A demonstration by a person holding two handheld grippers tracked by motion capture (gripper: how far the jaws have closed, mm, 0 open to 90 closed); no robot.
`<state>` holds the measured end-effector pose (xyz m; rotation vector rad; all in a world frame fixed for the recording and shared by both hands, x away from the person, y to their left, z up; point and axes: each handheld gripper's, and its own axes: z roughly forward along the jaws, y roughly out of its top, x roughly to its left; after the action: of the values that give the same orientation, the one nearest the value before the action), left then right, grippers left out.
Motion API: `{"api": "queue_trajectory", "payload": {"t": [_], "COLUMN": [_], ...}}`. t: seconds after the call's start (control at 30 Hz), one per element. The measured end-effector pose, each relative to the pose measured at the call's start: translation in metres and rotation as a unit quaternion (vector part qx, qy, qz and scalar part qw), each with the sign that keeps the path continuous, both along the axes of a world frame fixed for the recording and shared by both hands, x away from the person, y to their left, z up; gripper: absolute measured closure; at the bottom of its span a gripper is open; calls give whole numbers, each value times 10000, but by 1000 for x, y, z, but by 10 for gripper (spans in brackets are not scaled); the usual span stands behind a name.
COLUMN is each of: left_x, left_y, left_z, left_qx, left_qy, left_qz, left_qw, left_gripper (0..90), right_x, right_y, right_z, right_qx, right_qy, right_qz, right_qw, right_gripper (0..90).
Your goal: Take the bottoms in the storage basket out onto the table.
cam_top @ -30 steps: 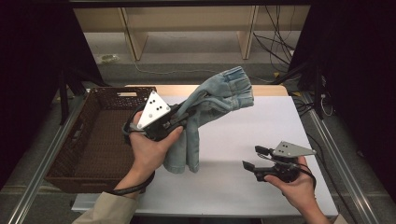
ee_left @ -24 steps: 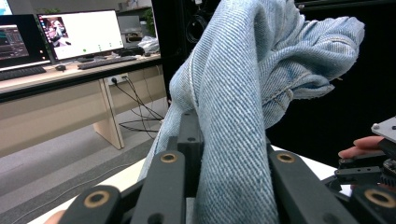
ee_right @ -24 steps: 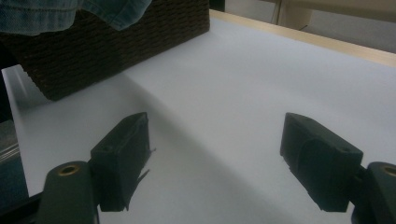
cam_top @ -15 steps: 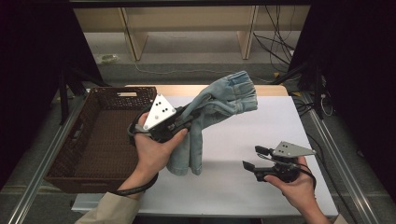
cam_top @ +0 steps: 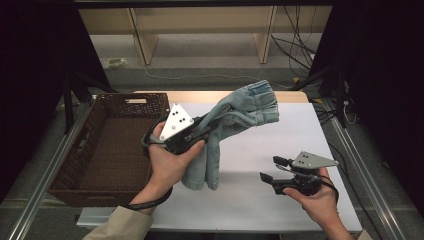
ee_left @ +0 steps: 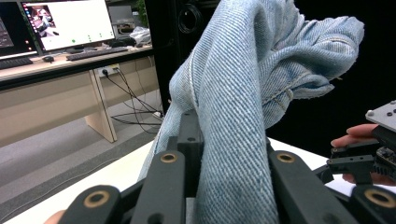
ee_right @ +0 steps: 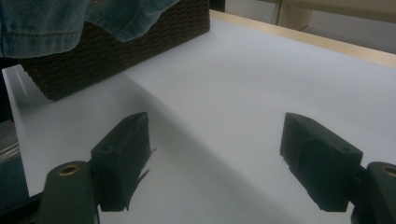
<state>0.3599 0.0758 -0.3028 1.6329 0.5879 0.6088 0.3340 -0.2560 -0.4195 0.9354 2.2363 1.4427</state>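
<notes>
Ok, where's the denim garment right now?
In the high view the denim garment hangs left of centre, clamped in the left tool, lifted above the white table just right of the wicker basket.

basket (cam_top: 107, 150): set at table (cam_top: 280, 200) left edge
jeans (cam_top: 235, 117): held above table, right of basket (clamped in left gripper (cam_top: 192, 137))
right gripper (cam_top: 272, 170): kept right of jeans, well apart

Faded denim jeans (cam_top: 235, 120), woven wicker basket (cam_top: 100, 165)
</notes>
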Motion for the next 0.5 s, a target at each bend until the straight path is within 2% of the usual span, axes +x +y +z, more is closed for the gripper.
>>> {"api": "queue_trajectory", "payload": {"t": [0.5], "left_x": [3], "left_y": [-6], "left_z": [-9], "left_qx": [80], "left_qy": [113], "left_qz": [-6], "left_qw": [9999], "left_gripper": [751], "right_x": [0], "right_y": [0], "right_z": [0], "right_qx": [-21], "right_qy": [5], "right_qz": [10], "right_qw": [10000], "right_gripper": [254]}}
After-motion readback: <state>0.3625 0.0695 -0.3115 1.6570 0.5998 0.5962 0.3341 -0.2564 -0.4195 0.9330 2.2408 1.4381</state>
